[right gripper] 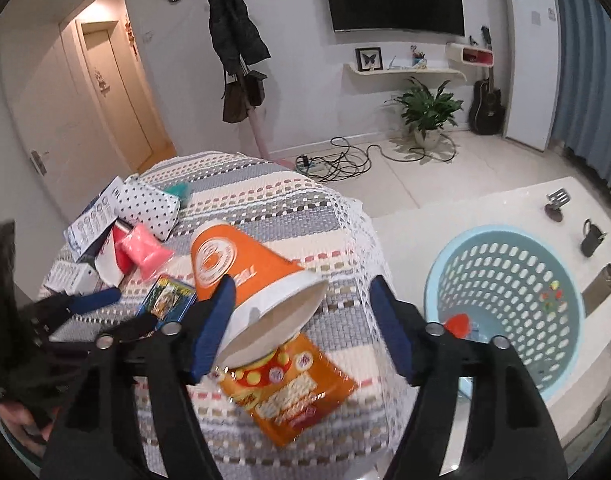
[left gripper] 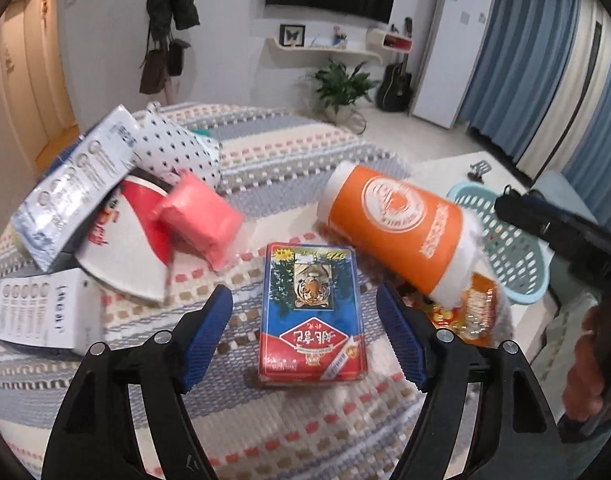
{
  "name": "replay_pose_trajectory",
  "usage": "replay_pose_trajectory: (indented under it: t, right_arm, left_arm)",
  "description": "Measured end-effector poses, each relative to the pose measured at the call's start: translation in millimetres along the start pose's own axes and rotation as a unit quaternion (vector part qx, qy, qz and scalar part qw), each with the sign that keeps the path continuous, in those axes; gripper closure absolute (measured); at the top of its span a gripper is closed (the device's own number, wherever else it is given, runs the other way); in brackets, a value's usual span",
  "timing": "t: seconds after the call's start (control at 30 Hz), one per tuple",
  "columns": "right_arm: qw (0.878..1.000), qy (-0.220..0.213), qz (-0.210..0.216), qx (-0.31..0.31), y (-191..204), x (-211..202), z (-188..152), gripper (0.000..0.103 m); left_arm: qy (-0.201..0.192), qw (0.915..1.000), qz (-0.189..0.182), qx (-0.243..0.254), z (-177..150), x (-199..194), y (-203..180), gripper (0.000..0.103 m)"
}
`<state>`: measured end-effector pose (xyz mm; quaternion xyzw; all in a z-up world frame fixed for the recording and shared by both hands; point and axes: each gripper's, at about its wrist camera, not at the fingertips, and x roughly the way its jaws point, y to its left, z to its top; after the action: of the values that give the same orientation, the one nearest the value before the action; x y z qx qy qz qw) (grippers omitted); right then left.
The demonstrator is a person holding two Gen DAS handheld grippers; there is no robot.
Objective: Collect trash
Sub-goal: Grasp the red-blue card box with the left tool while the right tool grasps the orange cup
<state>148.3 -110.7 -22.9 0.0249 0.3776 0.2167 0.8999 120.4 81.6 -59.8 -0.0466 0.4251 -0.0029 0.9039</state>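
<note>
So the left tool (left gripper: 301, 332) has its pads apart and hangs over the card box (left gripper: 312, 316), which lies flat on the striped cloth (left gripper: 289, 160) with a pad on either side and clear gaps both ways, nothing pinched yet. The right tool (right gripper: 301, 326) is spread wide too, and the orange cup (right gripper: 249, 280) lies on its side between its pads, rim toward the camera; the left pad looks right against the cup wall but I can't tell if it actually touches, and the right pad is well clear, so I'd say it isn't held. The cup rests partly on the snack bag (right gripper: 293, 384), near the edge of the cloth, and the basket (right gripper: 505, 304) sits on the white counter (right gripper: 465, 208) just beside, with a few scraps already in it. Biggest worry imo: the cup is a cone on its side, on a slick bag, so any nudge from one pad before the other lands could roll it off the edge. Squeeze near the open rim and the paper probably just buckles and pops out. The card box looks shiny, so a shallow pinch could let it slide. Also the two tools are working close together, easy to clip each other. The pile at the back, pink pack (left gripper: 199, 220) included, is still waiting
</note>
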Motion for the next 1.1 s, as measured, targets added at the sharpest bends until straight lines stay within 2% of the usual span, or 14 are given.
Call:
replay_pose_trajectory:
  t: [0.17, 0.3, 0.47, 0.57, 0.63, 0.7, 0.8, 0.93, 1.1]
  right_arm:
    - [0.999, 0.021, 0.026, 0.008, -7, 27, 5, 0.025]
    - [0.997, 0.046, 0.061, 0.030, -13, 48, 5, 0.023]
    - [0.987, 0.083, 0.124, 0.062, -15, 68, 1, 0.022]
    - [0.982, 0.103, 0.145, 0.069, -9, 76, -1, 0.023]
    - [0.982, 0.104, 0.143, 0.065, -3, 77, -2, 0.025]
    - [0.983, 0.099, 0.143, 0.058, 3, 74, -1, 0.030]
    - [0.985, 0.088, 0.139, 0.048, 9, 65, 2, 0.045]
    - [0.990, 0.069, 0.124, 0.017, 23, 50, 6, 0.058]
    - [0.995, 0.043, 0.053, -0.070, 61, 28, 8, 0.061]
  left_arm:
    - [0.018, 0.9996, 0.020, 0.004, -4, 14, 1, 0.029]
    - [0.021, 0.9997, 0.010, 0.001, -4, 15, 2, 0.029]
    - [0.036, 0.9992, -0.018, -0.006, -7, 18, 2, 0.030]
    - [0.035, 0.9993, -0.014, 0.003, -10, 18, -3, 0.031]
    - [0.035, 0.9993, -0.015, 0.003, -11, 17, -5, 0.033]
    - [0.032, 0.9994, -0.009, 0.006, -11, 17, -6, 0.043]
    - [0.026, 0.9997, -0.005, 0.002, -13, 13, -2, 0.044]
    - [0.001, 0.9997, -0.012, -0.021, -15, -5, 14, 0.044]
    - [-0.039, 0.9981, 0.004, -0.047, -19, -42, 38, 0.044]
